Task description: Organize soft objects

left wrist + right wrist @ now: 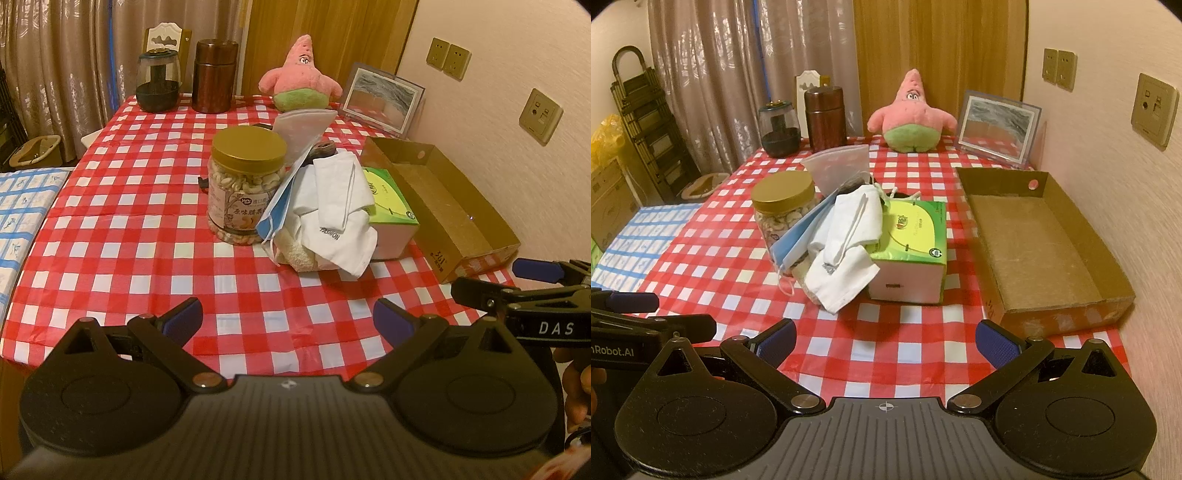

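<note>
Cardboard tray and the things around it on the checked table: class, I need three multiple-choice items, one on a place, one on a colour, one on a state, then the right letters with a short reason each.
1. Where does the cardboard tray lie?
A. On the table's right side by the wall
B. Under the nut jar
C. On the pink star plush

2. What colour is the nut jar's lid?
A. Blue
B. Gold
C. White

3. How do the left gripper and right gripper stand?
A. Both shut on cloth
B. One open, one shut
C. Both open, holding nothing

Answers: 1 A, the tray lies along the wall; 2 B, the lid is gold; 3 C, each gripper's fingers are spread apart over bare tablecloth.
</note>
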### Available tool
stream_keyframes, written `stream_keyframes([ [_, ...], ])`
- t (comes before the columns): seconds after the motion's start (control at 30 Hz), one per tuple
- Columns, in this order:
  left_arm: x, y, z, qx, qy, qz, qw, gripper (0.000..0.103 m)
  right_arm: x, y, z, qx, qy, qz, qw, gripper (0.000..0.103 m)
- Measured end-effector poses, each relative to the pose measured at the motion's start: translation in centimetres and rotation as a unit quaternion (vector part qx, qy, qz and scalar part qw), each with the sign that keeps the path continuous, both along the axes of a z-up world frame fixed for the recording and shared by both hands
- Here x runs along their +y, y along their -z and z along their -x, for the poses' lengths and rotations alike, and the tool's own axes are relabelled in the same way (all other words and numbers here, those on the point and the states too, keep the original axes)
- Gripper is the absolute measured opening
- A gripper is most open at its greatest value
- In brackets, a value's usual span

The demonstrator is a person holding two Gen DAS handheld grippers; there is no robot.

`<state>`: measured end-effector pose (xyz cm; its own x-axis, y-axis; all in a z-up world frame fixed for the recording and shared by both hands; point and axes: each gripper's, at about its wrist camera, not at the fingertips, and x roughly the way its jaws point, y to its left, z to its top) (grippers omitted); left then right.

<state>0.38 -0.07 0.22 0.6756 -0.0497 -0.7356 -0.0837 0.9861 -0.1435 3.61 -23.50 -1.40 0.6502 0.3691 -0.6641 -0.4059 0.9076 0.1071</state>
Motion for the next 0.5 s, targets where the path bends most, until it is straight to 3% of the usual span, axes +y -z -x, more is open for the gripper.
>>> stream_keyframes([
  [0.5, -0.28, 0.12, -0.08, 0.0, -0.001, 0.002, 1.0, 0.098, -0.12, 0.14, -0.03, 0.001, 0.001, 0.0, 1.0, 0.103],
])
